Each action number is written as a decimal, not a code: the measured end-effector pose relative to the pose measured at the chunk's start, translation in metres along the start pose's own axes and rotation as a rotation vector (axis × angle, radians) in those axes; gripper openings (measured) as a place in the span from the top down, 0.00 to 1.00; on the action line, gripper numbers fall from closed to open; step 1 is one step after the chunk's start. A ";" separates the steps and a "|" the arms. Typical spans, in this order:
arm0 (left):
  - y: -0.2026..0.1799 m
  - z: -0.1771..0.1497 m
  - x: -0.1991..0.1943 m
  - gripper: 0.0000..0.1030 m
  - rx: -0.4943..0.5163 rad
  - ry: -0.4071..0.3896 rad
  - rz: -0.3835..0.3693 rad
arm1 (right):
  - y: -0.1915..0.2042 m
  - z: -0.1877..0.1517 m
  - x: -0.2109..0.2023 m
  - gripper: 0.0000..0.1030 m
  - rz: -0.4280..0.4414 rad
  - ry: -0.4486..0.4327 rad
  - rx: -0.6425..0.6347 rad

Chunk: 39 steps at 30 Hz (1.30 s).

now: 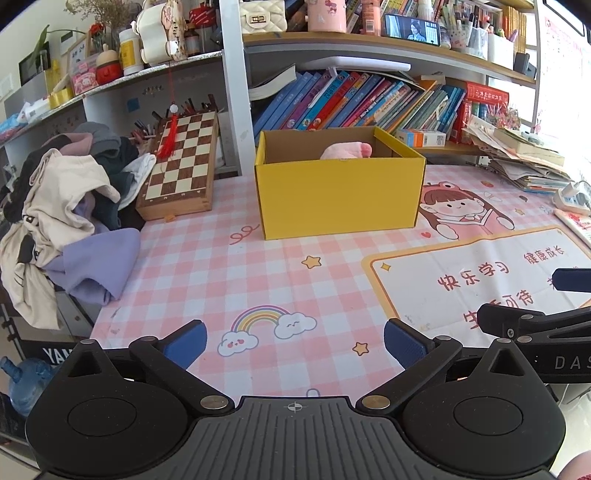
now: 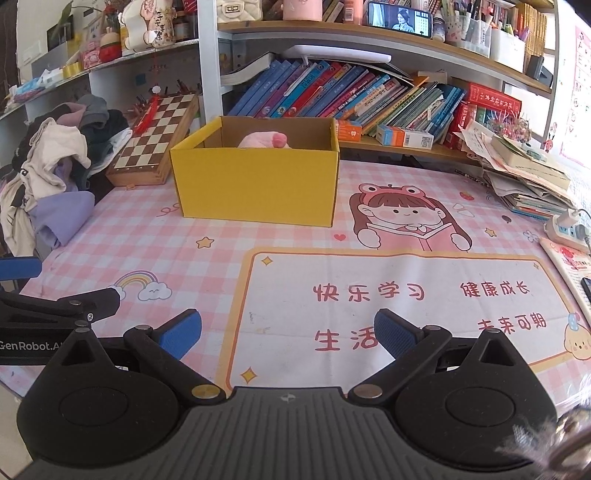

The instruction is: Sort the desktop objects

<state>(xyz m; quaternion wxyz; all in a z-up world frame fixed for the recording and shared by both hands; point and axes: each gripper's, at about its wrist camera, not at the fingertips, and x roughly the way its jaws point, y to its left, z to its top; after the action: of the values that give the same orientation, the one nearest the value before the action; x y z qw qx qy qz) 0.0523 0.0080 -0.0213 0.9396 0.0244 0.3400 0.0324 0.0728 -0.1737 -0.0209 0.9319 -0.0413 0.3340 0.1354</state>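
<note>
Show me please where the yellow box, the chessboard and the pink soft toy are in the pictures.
yellow box (image 1: 340,199): left wrist view, on its front wall.
chessboard (image 1: 181,162): left wrist view, on the checkered top face.
pink soft toy (image 2: 266,140): right wrist view, on the part showing above the box's rim.

yellow box (image 1: 340,195): 1, far centre | pink soft toy (image 1: 347,150) inside it: 1 | chessboard (image 1: 181,166): 1, far left | clothes heap (image 1: 62,206): 1, left edge | phone (image 1: 412,26) on top shelf: 1 | power strip (image 2: 567,230): 1, right | grippers: 2, left gripper (image 1: 295,345), right gripper (image 2: 288,334) | leaning books: too many to count
</note>
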 end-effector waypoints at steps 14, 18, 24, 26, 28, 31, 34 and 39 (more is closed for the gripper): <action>0.003 -0.002 0.000 0.00 -0.002 0.005 0.002 | -0.001 -0.002 0.002 0.00 0.005 0.010 -0.007; 0.004 -0.002 0.000 0.00 -0.001 0.009 0.001 | -0.003 -0.001 0.003 0.00 0.007 0.012 -0.011; 0.005 -0.002 0.001 0.00 0.004 0.006 0.001 | -0.009 0.001 0.004 0.00 0.012 0.013 -0.016; 0.006 -0.002 0.001 0.00 0.000 0.010 -0.003 | -0.008 0.001 0.004 0.00 0.011 0.014 -0.015; 0.006 -0.002 0.002 0.00 -0.007 0.015 -0.007 | -0.009 0.001 0.004 0.00 0.012 0.015 -0.016; 0.007 -0.002 0.003 0.00 -0.009 0.019 -0.008 | -0.010 0.002 0.005 0.00 0.015 0.017 -0.016; 0.008 -0.002 0.003 0.00 -0.010 0.020 -0.006 | -0.009 0.002 0.005 0.00 0.013 0.019 -0.015; 0.007 -0.003 0.003 0.00 -0.013 0.012 0.004 | -0.007 0.002 0.006 0.00 0.010 0.020 -0.016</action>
<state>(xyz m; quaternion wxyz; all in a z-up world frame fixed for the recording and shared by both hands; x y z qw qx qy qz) 0.0520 0.0157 -0.0253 0.9376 0.0188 0.3452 0.0367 0.0805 -0.1788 -0.0232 0.9275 -0.0483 0.3423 0.1421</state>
